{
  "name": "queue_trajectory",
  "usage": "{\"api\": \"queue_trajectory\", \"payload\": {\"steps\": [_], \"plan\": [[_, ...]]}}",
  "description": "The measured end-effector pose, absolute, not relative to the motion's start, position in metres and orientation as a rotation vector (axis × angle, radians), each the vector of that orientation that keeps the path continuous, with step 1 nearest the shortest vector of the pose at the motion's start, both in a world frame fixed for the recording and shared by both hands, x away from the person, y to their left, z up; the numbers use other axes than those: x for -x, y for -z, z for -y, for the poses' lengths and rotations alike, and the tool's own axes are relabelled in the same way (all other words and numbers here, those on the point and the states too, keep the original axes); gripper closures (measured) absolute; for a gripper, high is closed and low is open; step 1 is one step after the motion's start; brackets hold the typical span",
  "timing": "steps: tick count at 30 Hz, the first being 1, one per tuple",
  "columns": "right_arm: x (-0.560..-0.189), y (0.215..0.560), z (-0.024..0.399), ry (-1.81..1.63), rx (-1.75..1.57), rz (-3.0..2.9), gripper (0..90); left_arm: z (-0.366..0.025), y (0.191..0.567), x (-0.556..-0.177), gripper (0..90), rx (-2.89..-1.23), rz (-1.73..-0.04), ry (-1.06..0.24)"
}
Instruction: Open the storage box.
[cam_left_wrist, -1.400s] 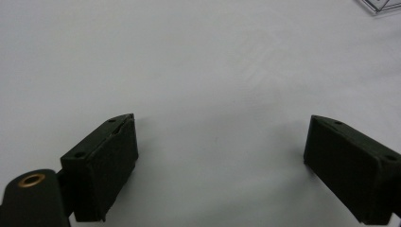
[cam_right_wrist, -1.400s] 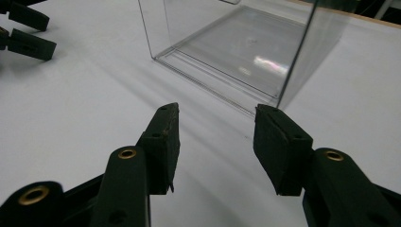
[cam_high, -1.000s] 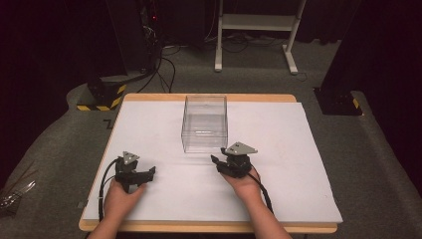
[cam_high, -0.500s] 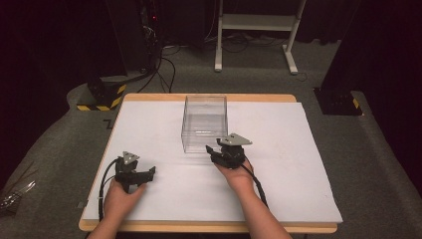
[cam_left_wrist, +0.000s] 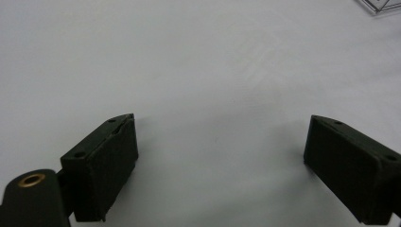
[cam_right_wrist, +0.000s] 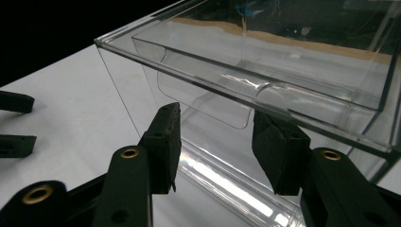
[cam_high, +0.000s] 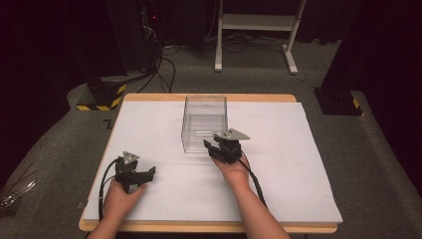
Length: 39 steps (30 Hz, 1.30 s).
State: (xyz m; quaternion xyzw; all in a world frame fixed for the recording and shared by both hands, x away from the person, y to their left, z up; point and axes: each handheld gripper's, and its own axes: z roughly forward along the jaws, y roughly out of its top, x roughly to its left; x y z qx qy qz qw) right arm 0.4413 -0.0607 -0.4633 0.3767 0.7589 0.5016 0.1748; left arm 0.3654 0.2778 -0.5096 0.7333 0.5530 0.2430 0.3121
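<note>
Facing clear box (cam_high: 204, 123), right hand-held gripper (cam_high: 213, 147) agape; left hand-held gripper (cam_high: 148, 173) agape on white sheet (cam_high: 298, 164).

The table (cam_high: 298, 107) wears a plain white sheet with a pale wood edge showing round it. Just ahead of the right gripper (cam_right_wrist: 215, 142) fingers stands a clear box (cam_high: 204, 122) — colourless, its walls catching white glints and dark reflections. Both grippers are black; the right one shows brass-coloured rivets beside its fingers, and a grey plate on top in the high view. The left gripper (cam_left_wrist: 222, 161) is black too, one brass rivet below its left finger (cam_left_wrist: 106, 165), white sheet between the pads. Grey carpet (cam_high: 378, 149) surrounds the table — well beyond the fingers sits a base (cam_high: 102, 97) striped yellow and black, and a white frame (cam_high: 256, 22) against darkness.
</note>
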Motion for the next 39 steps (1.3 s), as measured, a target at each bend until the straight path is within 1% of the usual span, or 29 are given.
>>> {"api": "queue_trajectory", "payload": {"steps": [5, 7, 8, 12, 18, 24, 28, 31, 39], "plan": [[-0.444, 0.463, 0.059, -1.437, -1.040, -2.175, 58.7, -0.278, 0.510, -0.365, 11.0, -1.936, -1.459, -0.641], [-0.445, 0.464, 0.060, -1.435, -1.044, -2.171, 63.3, -0.278, 0.510, -0.365, 11.0, -1.935, -1.459, -0.641], [-0.447, 0.464, 0.062, -1.442, -1.050, -2.170, 67.8, -0.278, 0.510, -0.365, 11.0, -1.935, -1.459, -0.642], [-0.449, 0.465, 0.068, -1.485, -1.038, -2.197, 72.8, -0.278, 0.510, -0.365, 11.0, -1.935, -1.458, -0.642], [-0.446, 0.465, 0.075, -1.478, -0.983, -2.222, 77.6, -0.278, 0.510, -0.365, 11.0, -1.935, -1.459, -0.642], [-0.436, 0.466, 0.079, -1.484, -0.966, -2.221, 79.6, -0.278, 0.510, -0.365, 11.0, -1.935, -1.458, -0.644], [-0.430, 0.467, 0.080, -1.477, -0.946, -2.217, 79.0, -0.278, 0.510, -0.365, 11.0, -1.937, -1.457, -0.643], [-0.431, 0.469, 0.080, -1.486, -0.954, -2.234, 71.2, -0.278, 0.510, -0.365, 11.0, -1.937, -1.457, -0.643], [-0.438, 0.472, 0.077, -1.555, -0.936, -2.257, 59.3, -0.278, 0.510, -0.365, 11.0, -1.934, -1.459, -0.642]]}}
